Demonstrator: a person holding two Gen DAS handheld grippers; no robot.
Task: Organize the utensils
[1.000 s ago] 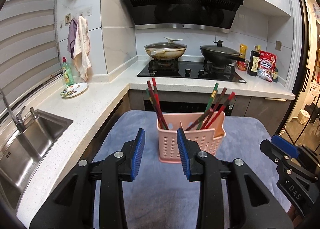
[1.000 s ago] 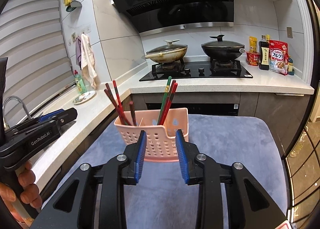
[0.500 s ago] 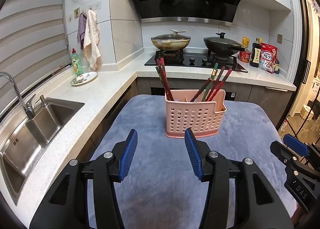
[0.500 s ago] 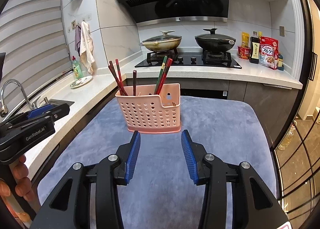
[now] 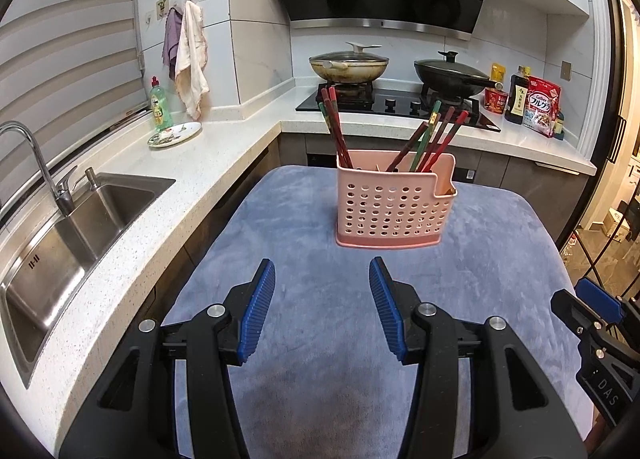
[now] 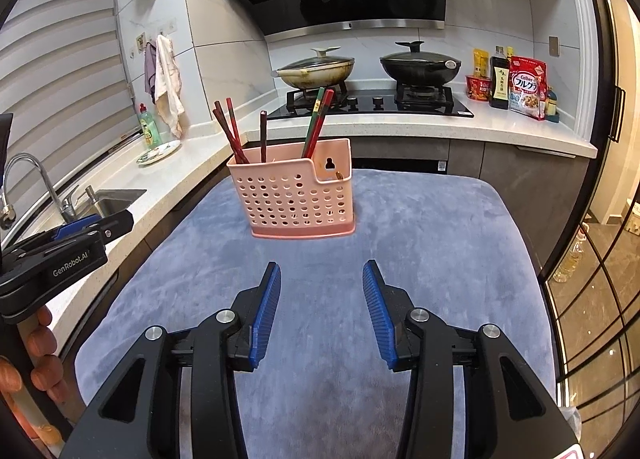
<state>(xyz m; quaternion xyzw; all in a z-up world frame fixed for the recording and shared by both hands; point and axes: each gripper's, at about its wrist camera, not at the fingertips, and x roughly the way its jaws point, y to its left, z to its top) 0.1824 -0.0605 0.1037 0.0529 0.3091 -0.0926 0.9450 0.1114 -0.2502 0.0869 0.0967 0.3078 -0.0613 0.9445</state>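
A pink perforated utensil holder (image 5: 390, 207) stands upright on a blue-grey cloth (image 5: 320, 379); it also shows in the right wrist view (image 6: 298, 199). Several red, brown and green chopsticks (image 5: 424, 139) stick out of it in two groups (image 6: 316, 119). My left gripper (image 5: 322, 311) is open and empty, a little back from the holder. My right gripper (image 6: 322, 311) is open and empty, also back from it. Each gripper shows at the edge of the other's view, the right (image 5: 596, 319) and the left (image 6: 64, 247).
A white counter (image 5: 192, 167) runs along the left with a steel sink (image 5: 68, 235) and tap. A plate (image 5: 175, 134) and soap bottle sit behind it. A hob with two lidded pans (image 5: 348, 67) is at the back. Food packets (image 6: 526, 87) stand at the far right.
Both grippers have drawn back from the holder and opened wider. The holder now looks smaller and farther off in both views.
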